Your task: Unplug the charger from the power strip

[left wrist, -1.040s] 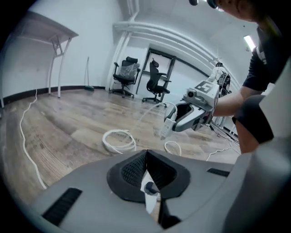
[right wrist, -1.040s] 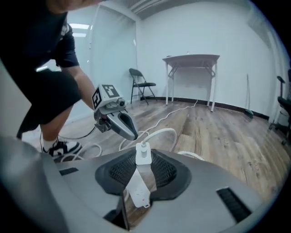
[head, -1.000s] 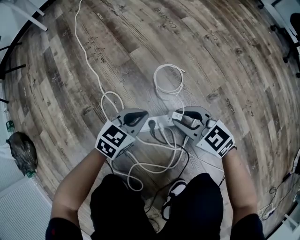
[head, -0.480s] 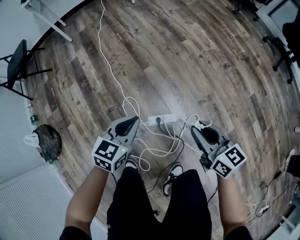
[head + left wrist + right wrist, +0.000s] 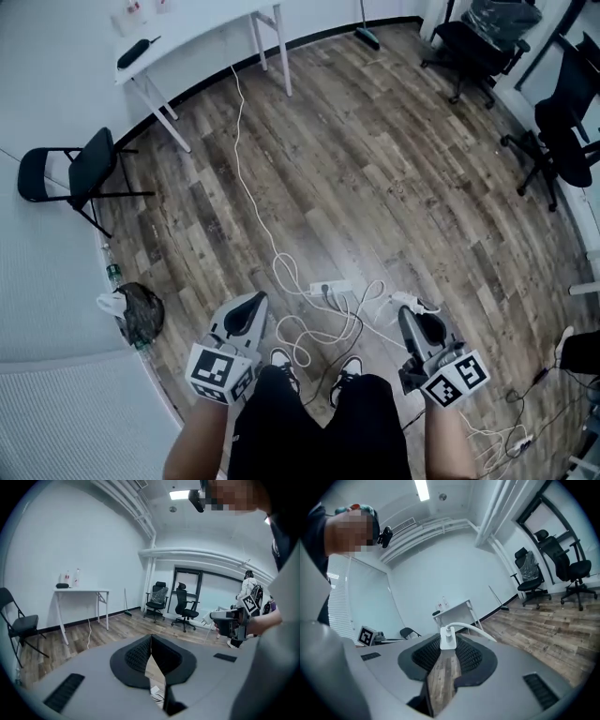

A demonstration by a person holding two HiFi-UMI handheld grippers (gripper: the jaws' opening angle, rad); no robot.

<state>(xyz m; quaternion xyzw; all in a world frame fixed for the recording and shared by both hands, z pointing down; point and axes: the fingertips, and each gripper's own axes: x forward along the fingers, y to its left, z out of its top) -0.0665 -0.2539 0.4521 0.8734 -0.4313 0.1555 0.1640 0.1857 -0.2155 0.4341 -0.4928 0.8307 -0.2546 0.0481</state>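
Note:
The white power strip [image 5: 328, 288] lies on the wooden floor among loose white cables [image 5: 319, 333], just ahead of my feet. My right gripper [image 5: 406, 312] is held high above the floor, to the right of the strip, and is shut on the small white charger [image 5: 448, 638]. The charger's cable [image 5: 476, 629] arches away from the jaw tips. My left gripper [image 5: 253, 302] is raised at the left of the strip. Its jaws meet at the tips with nothing between them [image 5: 151, 638]. The right gripper [image 5: 228, 622] also shows in the left gripper view.
A long white cable [image 5: 251, 192] runs from the strip to a white table [image 5: 192, 36] by the far wall. A black folding chair [image 5: 82, 171] and a dark bag [image 5: 141, 314] stand at the left. Office chairs [image 5: 483, 37] fill the far right corner.
Both grippers have risen from floor level beside the power strip to well above it. The right one carried the charger up and away from the strip. The head view now takes in much more of the room.

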